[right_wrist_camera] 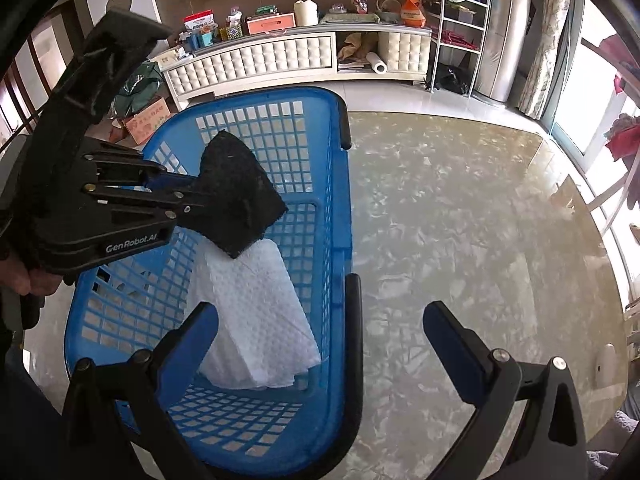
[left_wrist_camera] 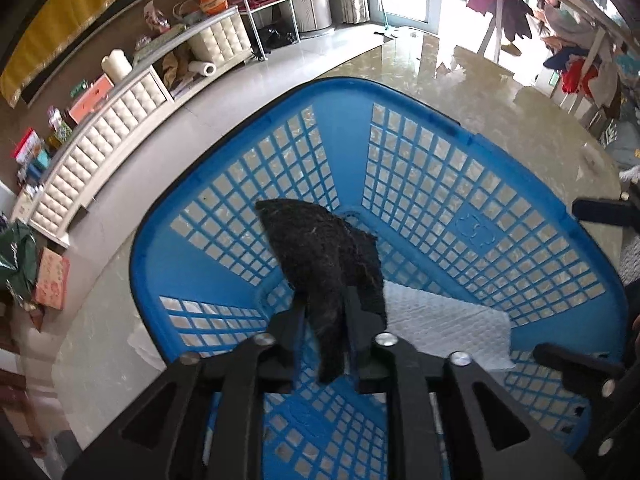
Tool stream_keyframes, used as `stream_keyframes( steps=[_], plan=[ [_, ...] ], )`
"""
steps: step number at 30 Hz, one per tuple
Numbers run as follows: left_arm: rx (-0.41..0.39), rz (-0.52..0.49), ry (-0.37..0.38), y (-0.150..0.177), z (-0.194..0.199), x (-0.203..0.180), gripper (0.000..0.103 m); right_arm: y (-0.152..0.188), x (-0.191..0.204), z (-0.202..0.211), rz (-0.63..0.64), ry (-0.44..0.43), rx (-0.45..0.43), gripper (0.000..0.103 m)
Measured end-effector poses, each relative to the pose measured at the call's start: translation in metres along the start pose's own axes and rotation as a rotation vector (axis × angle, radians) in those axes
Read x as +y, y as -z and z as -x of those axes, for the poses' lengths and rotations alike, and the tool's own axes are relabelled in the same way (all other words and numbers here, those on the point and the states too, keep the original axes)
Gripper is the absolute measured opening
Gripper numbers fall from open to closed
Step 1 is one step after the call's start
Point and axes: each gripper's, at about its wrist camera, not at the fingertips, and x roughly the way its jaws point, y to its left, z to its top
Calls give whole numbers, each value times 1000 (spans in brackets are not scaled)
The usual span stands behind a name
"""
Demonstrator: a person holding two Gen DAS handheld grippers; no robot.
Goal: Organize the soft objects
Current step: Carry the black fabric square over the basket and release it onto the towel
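Left gripper [left_wrist_camera: 325, 308] pinches a black pad [left_wrist_camera: 320, 248] above the blue basket [left_wrist_camera: 560, 320]; right gripper [right_wrist_camera: 320, 320] hangs wide open, empty, at the basket's near rim.

A tufted white sideboard [right_wrist_camera: 280, 60] flanks a wire shelf [right_wrist_camera: 460, 32].

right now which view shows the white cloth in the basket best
The right wrist view: the white cloth lies nearly whole on the blue basket floor. In the left wrist view the left gripper and its black pad cover part of it.
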Motion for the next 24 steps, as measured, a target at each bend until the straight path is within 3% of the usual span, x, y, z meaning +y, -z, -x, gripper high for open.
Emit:
stream_keyframes(
  steps=[4,8,15,18,20,24],
  plan=[
    [-9,-46,-6,1,1,-4,42,0,-1,0,-4,0,0,103],
    [-27,-114,-34,2,5,-13,56,0,-1,-1,-3,2,4,103],
    [-41,-85,-45,8,30,-13,61,1,-2,1,-3,-2,-3,102],
    [-70,-54,-58,15,48,-9,68,2,0,5,2,-6,-13,102],
    [-89,-38,-58,24,64,-7,78,1,3,9,9,-11,-25,102],
    [-129,-35,-61,45,89,-6,82,3,10,19,34,-27,-54,102]
  ],
)
